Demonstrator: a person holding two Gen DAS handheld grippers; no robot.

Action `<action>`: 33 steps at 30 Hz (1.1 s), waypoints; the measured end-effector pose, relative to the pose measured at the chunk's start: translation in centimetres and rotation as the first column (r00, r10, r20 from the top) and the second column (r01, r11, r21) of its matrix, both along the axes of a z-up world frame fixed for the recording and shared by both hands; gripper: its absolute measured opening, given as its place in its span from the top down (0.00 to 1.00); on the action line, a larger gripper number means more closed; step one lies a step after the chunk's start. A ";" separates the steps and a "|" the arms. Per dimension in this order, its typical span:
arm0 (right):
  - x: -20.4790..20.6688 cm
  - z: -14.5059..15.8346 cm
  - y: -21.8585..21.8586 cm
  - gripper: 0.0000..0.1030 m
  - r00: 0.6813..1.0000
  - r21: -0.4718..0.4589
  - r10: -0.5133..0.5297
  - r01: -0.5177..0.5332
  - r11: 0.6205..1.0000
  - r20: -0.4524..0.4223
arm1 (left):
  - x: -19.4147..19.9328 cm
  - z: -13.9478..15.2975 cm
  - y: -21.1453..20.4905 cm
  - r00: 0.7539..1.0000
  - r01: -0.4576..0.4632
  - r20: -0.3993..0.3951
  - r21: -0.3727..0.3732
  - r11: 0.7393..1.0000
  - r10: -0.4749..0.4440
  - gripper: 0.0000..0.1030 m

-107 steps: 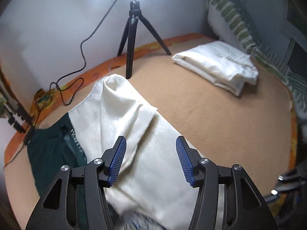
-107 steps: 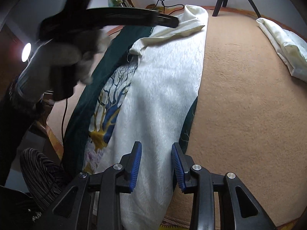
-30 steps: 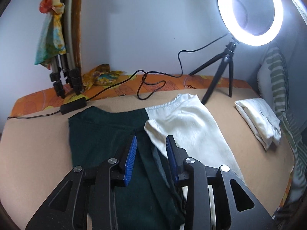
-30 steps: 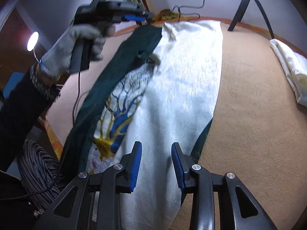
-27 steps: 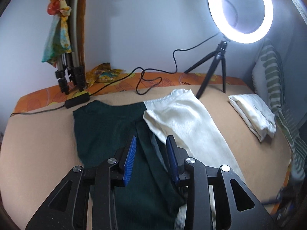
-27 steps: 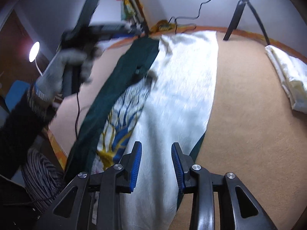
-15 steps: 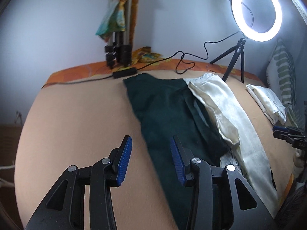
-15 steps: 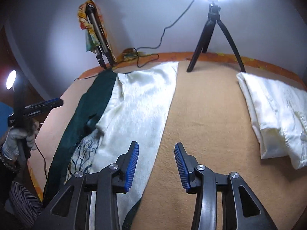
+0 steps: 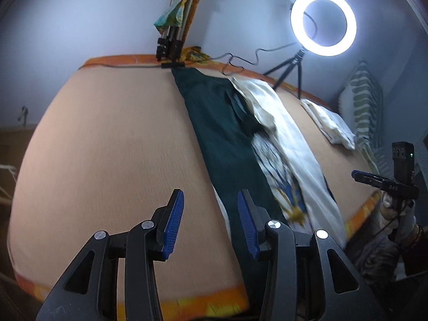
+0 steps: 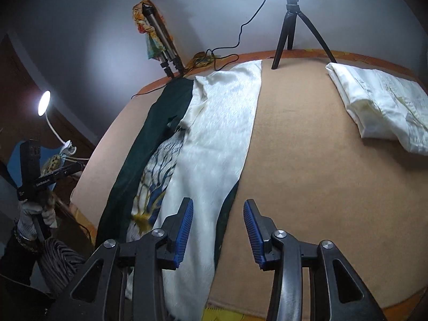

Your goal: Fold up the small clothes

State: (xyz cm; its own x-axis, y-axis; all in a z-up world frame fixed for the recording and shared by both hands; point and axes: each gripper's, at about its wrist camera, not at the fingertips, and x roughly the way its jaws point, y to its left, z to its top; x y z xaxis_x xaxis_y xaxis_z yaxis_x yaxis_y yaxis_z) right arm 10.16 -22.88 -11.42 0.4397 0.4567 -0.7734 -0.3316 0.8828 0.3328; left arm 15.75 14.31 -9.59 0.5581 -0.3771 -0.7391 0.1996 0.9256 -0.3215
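Left wrist view now puts my left claw (image 9: 210, 222) over bare tan blanket on the bed (image 9: 107, 147), released with nothing between its blue pads; 1 second ago it sat clenched closer over the dark green and cream garment with the tree print (image 9: 227, 139). That garment lies stretched lengthwise along the bed, just beside the left claw. My right claw (image 10: 218, 230) is also wider than before, released and empty, above the garment's cream edge. I see 1 folded cream cloth (image 10: 379, 107) lying well apart by the ring light tripod (image 10: 289, 26). No containers show.
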 end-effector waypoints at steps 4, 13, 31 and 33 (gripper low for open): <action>-5.3 -0.4 -0.3 0.59 0.997 0.028 0.060 -0.059 0.998 -0.056 | -5.8 -1.3 -1.0 0.997 0.047 -0.060 -0.078 0.996 -0.052 0.61; -9.6 -5.9 -0.4 0.51 0.975 0.004 0.064 -0.065 0.998 -0.212 | -9.8 -7.5 -3.1 0.966 0.050 -0.239 -0.194 0.980 -0.096 0.61; -7.9 -10.1 1.3 0.51 0.935 0.121 0.143 -0.109 0.987 -0.324 | -7.8 -10.4 -4.5 0.952 0.075 -0.256 -0.328 0.942 -0.165 0.57; -8.1 -9.3 1.2 0.51 0.944 0.123 0.149 -0.118 0.985 -0.293 | -7.8 -10.3 -4.2 0.958 0.081 -0.230 -0.350 0.933 -0.169 0.63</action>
